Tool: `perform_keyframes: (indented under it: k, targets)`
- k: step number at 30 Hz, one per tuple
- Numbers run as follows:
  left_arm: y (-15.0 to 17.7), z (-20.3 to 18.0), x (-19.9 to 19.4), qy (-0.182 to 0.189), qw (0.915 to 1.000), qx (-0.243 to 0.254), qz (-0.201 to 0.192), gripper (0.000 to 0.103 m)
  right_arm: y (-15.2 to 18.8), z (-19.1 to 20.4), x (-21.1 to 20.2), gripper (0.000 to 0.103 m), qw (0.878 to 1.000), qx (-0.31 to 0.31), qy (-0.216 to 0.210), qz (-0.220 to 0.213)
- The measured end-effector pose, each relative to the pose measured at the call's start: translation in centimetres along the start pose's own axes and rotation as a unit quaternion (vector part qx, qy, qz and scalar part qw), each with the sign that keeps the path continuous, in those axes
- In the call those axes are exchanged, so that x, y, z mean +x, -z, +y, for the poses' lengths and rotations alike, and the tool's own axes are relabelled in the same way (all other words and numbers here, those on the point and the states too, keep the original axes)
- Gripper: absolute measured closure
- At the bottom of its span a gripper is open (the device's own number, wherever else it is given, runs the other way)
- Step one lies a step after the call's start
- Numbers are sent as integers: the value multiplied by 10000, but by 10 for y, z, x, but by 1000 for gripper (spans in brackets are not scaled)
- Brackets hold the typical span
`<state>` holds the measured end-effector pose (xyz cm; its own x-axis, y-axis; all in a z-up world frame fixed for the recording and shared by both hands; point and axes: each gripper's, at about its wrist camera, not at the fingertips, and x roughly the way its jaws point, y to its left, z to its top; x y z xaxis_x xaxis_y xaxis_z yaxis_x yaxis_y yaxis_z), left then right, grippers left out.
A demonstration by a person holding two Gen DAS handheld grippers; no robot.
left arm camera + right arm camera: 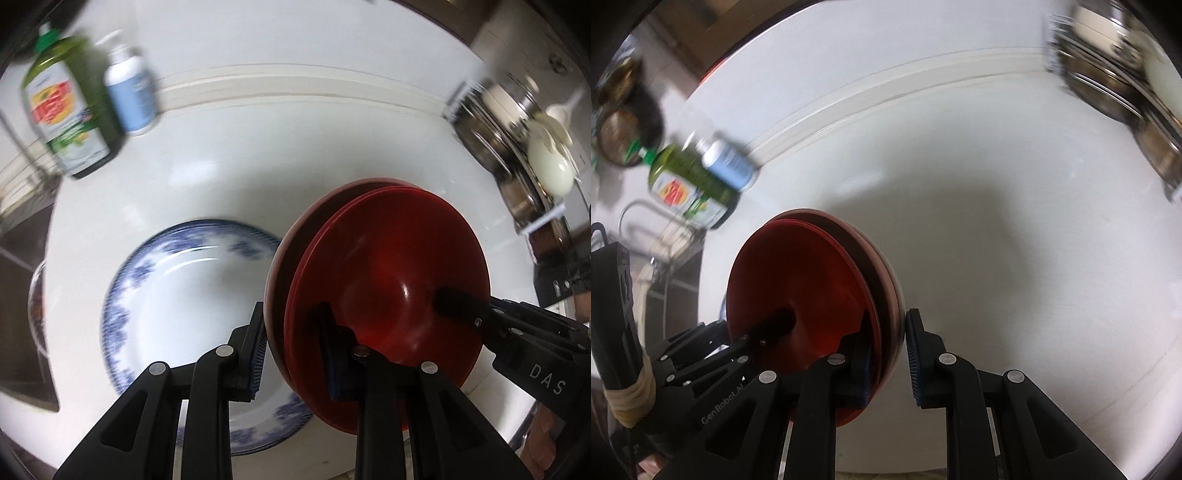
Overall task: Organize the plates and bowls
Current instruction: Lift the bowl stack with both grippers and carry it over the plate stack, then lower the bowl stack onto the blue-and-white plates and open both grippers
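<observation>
Judging by how things are lying, the sorting is only partly along: the red bowls are already nested and riding in the grippers, but they are not yet set down anywhere, and the patterned plates are still waiting on the counter (332, 147).

Going left to right in the left wrist view: a green bottle (66, 107) and a pale blue bottle (129, 96) are standing in the upper left. Lower centre-left, the blue-and-white plates (184, 295) are lying flat on the counter, seemingly a small stack, though the blur is making the count uncertain. Right of centre, the red bowl stack (384, 280) is hanging tilted on edge above the counter, partly overlapping the plates in the picture. The left gripper (295, 350) is pinching its near rim, one finger outside and one inside. The right gripper (450, 306) is reaching in from the lower right edge, one finger showing inside the top bowl. A metal rack of dishware (517, 147) is sitting at the upper right.

In the right wrist view, the right gripper's jaws are clamping the stack's opposite rim.

The bowls are looking glossy, shallow and deep red, with paler pinkish outer walls; at least two are nesting together.
</observation>
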<state>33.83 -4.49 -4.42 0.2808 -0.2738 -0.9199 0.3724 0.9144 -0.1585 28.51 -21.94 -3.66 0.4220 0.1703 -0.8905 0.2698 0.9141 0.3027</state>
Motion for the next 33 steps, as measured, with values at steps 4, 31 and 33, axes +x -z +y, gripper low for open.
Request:
perform_keyframes:
  k: [4,31,33]
  targets:
    - [8,28,-9,-173,9993,-339,-1,76,2,26,9,85,9990,-307,-205,247]
    - [32,115,11,-159,9907,-1189,647,77,17,105,74,83,9817,-991,-403,1573]
    - [31,117,13,-111,9908,-1177,654,76,16,105,78,82,9816,-962,-389,1603]
